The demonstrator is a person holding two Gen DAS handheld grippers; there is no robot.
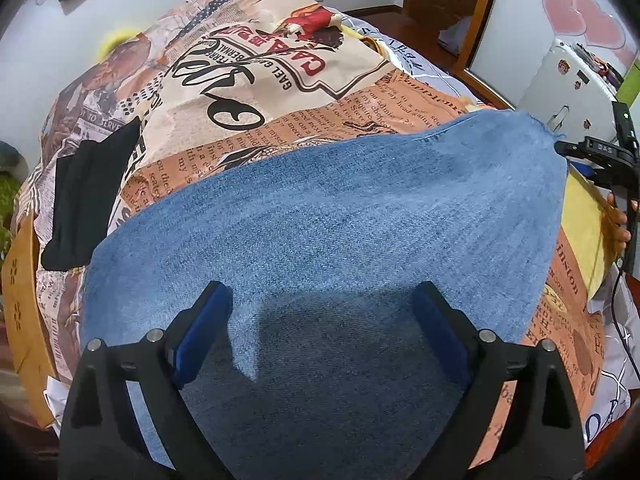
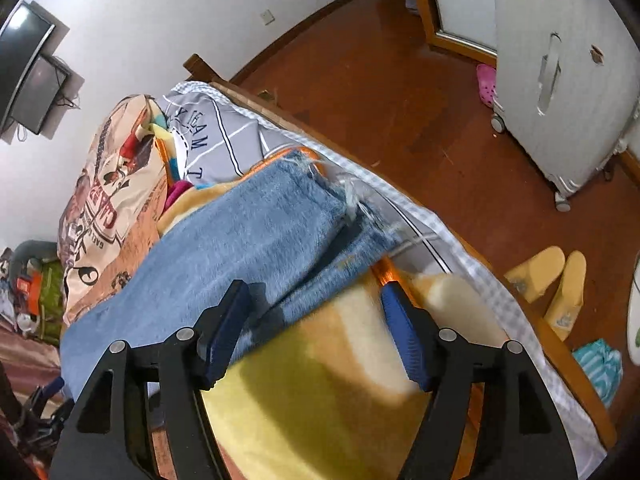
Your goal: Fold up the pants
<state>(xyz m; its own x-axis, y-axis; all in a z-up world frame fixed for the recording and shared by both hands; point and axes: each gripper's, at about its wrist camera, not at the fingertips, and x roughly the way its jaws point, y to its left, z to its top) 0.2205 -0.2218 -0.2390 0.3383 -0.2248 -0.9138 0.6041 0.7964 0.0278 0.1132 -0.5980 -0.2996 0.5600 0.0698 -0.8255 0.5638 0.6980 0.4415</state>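
Blue denim pants (image 1: 320, 200) lie spread flat on a bed, their frayed hem (image 2: 352, 200) pointing toward the bed's side edge. My left gripper (image 1: 322, 296) hovers just over the near part of the denim, jaws wide apart, nothing between the blue pads. My right gripper (image 2: 316, 292) stands open at the hem end of the pants (image 2: 240, 232). A fold of denim lies between its fingers near the left pad (image 2: 224, 332), which does not press on it. At the left wrist view's right edge, a person's hand (image 1: 618, 222) holds a black gripper handle.
A newspaper-print bedspread (image 1: 280, 80) covers the bed, with a black garment (image 1: 88, 196) on its left side. A yellow blanket (image 2: 320, 400) lies under my right gripper. Past the wooden bed rail (image 2: 540, 320) are yellow slippers (image 2: 552, 280) and a white suitcase (image 2: 560, 80) on the red floor.
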